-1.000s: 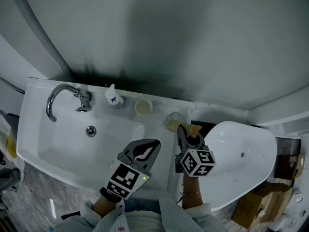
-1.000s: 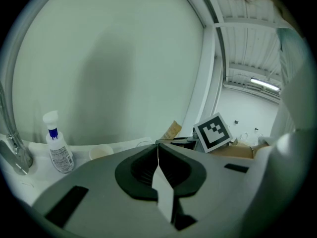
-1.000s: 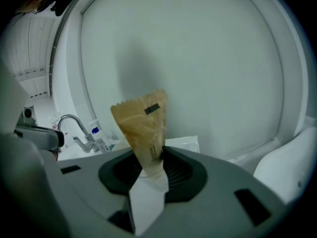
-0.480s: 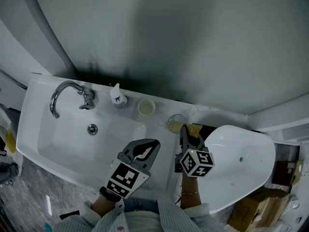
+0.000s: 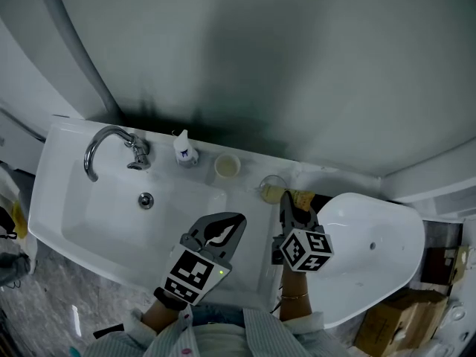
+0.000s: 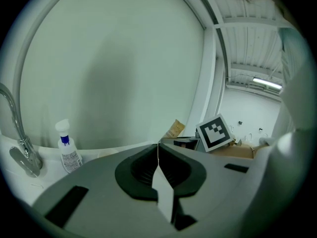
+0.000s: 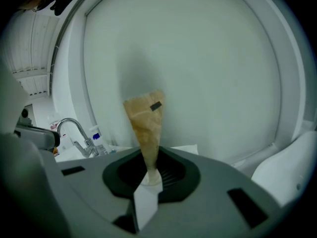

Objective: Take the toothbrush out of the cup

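Note:
The toothbrush is in a tan paper wrapper (image 7: 145,125). It stands up between the jaws of my right gripper (image 7: 148,175), which is shut on its lower end. In the head view the wrapper (image 5: 300,198) shows just right of a clear glass cup (image 5: 271,187) on the sink's back ledge, with the right gripper (image 5: 287,201) right at it. I cannot tell whether the wrapper's end is still inside the cup. My left gripper (image 5: 227,226) hovers over the sink's front rim, shut and holding nothing (image 6: 158,155).
The white sink (image 5: 89,222) has a chrome faucet (image 5: 111,141) and a drain (image 5: 146,199). A small spray bottle (image 5: 185,149) and a cream cup (image 5: 226,166) stand on the back ledge. A white oval lid (image 5: 372,248) lies at the right, and a cardboard box (image 5: 394,320) beyond it.
The right gripper's jaws have closed in on the tan wrapper. Both hands have stayed about where they were, and the head view has shifted slightly.

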Demonstrator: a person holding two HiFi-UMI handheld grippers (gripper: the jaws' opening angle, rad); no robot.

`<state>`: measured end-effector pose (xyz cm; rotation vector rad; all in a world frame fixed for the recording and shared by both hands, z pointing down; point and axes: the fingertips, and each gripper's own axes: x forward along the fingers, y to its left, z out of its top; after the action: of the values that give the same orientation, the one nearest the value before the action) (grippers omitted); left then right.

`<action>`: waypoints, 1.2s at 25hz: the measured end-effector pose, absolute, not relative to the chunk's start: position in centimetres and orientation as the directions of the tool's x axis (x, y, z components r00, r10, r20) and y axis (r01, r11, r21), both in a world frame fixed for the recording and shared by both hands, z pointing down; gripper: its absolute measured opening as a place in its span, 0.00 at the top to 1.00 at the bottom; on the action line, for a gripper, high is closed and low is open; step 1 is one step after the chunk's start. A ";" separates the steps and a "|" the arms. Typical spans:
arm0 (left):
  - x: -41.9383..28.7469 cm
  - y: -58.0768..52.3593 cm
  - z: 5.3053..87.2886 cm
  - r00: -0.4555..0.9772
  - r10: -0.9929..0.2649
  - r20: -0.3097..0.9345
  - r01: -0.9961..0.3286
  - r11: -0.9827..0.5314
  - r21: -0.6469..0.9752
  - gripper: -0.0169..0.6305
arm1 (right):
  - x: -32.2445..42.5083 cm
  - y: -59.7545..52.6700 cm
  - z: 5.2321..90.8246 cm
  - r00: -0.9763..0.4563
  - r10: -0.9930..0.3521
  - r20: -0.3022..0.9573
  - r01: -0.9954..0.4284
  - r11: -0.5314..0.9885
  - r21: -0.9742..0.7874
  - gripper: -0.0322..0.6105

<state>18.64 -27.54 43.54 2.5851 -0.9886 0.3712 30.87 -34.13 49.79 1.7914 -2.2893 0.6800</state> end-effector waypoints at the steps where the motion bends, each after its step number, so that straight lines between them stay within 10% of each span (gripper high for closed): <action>1: 18.6 -27.4 43.4 0.724 -0.590 0.356 -0.679 -0.699 0.223 0.94 | 30.8 -34.0 49.5 -0.269 -0.883 0.386 -0.951 0.180 -0.251 0.87; 30: 12.5 -21.7 38.4 0.710 -0.670 0.217 -0.703 -0.693 0.159 0.94 | 22.6 -24.2 37.5 -0.385 -0.913 0.134 -0.911 0.353 -0.214 0.87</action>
<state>12.50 -21.69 38.36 2.6872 -1.0968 0.2081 22.63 -24.21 37.54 1.7468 -2.5903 0.4013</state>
